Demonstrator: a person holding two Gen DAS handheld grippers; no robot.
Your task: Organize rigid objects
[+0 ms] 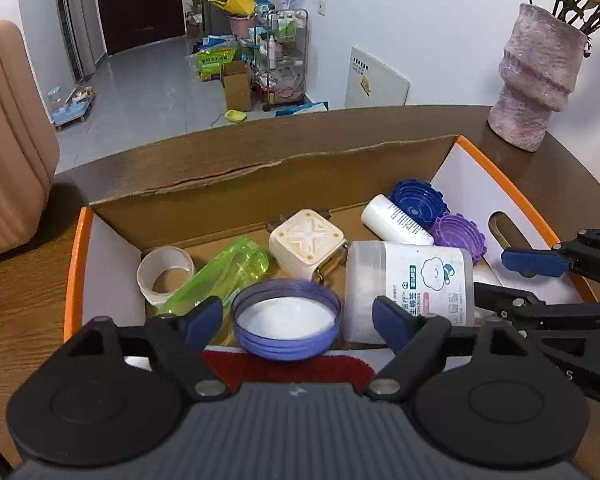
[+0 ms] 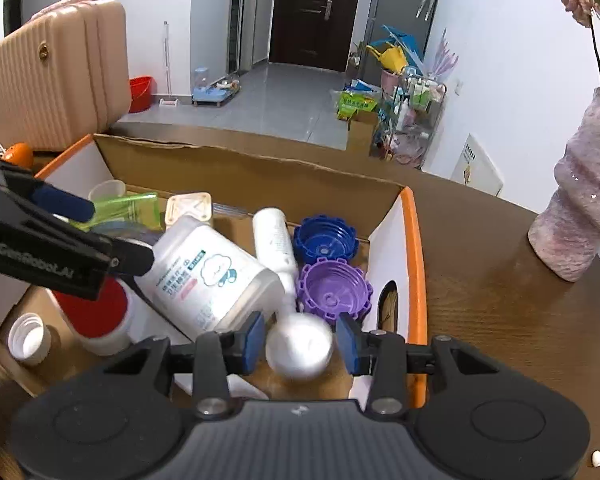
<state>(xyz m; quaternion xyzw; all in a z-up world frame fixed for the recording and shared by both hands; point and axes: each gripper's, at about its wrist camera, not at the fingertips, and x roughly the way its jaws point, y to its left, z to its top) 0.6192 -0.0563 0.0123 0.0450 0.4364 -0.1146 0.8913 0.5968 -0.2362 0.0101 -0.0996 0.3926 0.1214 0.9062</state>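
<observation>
A: Drop-off step, I'd say. Left claw spread wide over the box on the desk, purple lid loose between its pads.

B: Right claw brackets a white ball, grip unclear. Next: release fully.

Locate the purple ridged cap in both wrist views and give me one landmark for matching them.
Left wrist view: purple ridged cap lies right of centre, near the box's right wall.
Right wrist view: purple ridged cap lies at centre, just beyond the right gripper.
Shared landmark: the dark blue cap lies just behind it.
</observation>
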